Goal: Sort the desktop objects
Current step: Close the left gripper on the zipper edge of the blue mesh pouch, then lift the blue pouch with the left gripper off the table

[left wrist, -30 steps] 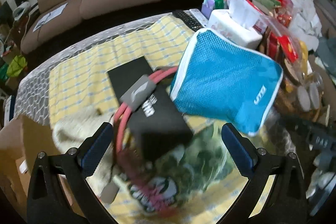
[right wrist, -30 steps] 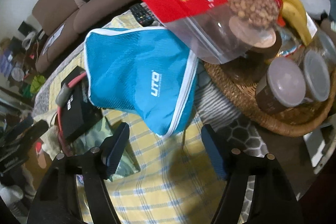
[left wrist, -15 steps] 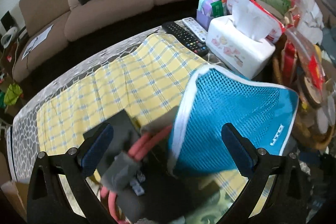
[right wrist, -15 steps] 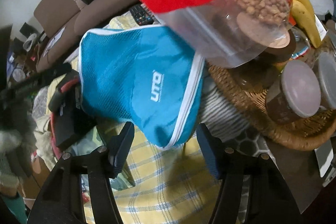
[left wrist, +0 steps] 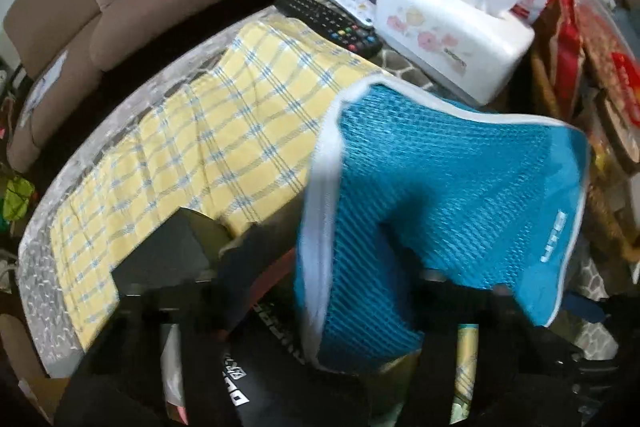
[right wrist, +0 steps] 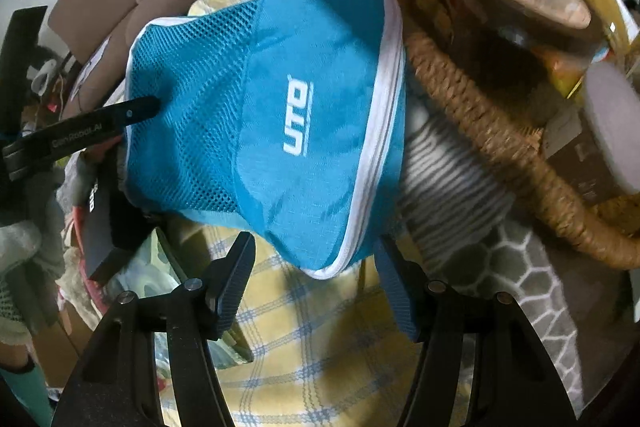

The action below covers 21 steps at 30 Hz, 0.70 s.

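We see the tabletop (left wrist: pixel 44 267) under a yellow plaid cloth (left wrist: pixel 224 131), and above it a blue mesh pouch (right wrist: pixel 264 123), white-piped along its zipper edge, with white lettering on its smooth panel (the mesh half faces the sofa side). Its long axis runs from the mesh end beside the black box (right wrist: pixel 104 227) down to a corner pointing at our right tongs (right wrist: pixel 316 279). Those stand half wide, the corner between the fingers, contact unclear. Our left tongs (right wrist: pixel 154 103) are closing on the mesh end, one finger pressing into it. A wicker basket (right wrist: pixel 480 131) sits just beside.
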Available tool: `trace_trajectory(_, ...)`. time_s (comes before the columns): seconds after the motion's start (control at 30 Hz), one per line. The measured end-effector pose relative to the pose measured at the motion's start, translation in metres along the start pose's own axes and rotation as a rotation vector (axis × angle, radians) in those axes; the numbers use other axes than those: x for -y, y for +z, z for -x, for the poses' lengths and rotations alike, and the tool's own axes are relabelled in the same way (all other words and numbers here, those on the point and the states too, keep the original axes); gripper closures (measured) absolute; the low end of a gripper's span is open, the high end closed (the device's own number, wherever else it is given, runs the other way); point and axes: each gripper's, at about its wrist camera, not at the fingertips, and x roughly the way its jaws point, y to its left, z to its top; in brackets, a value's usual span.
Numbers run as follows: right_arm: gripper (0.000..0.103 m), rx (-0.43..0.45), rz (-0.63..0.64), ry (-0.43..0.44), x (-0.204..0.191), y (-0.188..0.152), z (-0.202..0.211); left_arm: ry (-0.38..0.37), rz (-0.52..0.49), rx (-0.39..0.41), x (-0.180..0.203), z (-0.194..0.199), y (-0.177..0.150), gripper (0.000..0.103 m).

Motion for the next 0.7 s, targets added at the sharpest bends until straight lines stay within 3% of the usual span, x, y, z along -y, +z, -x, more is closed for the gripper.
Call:
trace_trajectory(0.13, 0.043, -0.007, -0.008, 0.008, 0.003, -0.001, -0.005, -0.014, -0.030, 0.015, 0.003, 0.006, -0.007, 0.090)
trace_trajectory(0.27, 0.068, 0.000, -0.018, -0.003, 0.004, 0.001, -0.006, -0.036, -0.012, 0.050, -0.004, 0.021, -0.007, 0.094)
trace_trajectory(0.4, 0.086, 0.017, -0.027, 0.002, 0.009, -0.001, -0.001, -0.072, 0.002, 0.090, -0.006, 0.042, -0.009, 0.094)
trace_trajectory(0.5, 0.092, 0.032, -0.023, 0.010, 0.005, -0.004, 0.007, -0.103, 0.005, 0.119, -0.004, 0.062, -0.010, 0.094)
trace_trajectory(0.7, 0.092, 0.059, 0.000, 0.039, -0.016, -0.011, 0.033, -0.156, 0.005, 0.160, 0.006, 0.116, -0.017, 0.094)
